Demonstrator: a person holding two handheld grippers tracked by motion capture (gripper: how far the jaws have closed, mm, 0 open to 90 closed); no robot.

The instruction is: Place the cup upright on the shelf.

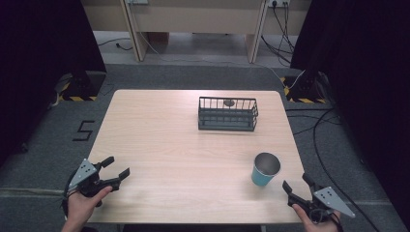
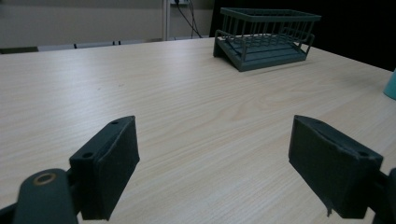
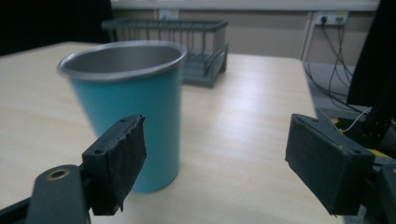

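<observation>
A teal cup [image 1: 265, 169] with a metal inside stands upright at the table's front right; in the right gripper view the cup [image 3: 128, 107] rises just past my left jaw. My right gripper [image 1: 296, 184] sits open at the front right corner, a short way right of the cup, with nothing between its jaws. At the front left edge my left gripper [image 1: 116, 167] is open over bare wood. A dark wire basket [image 1: 227, 114] stands at the back of the table, and the basket [image 2: 264, 37] shows far ahead in the left gripper view.
The light wooden table [image 1: 169, 145] has bare wood across its left half and middle. Something small and dark [image 1: 228, 102] lies at the basket's far side. Cables [image 1: 319, 125] run over the grey floor to the right, and black curtains flank both sides.
</observation>
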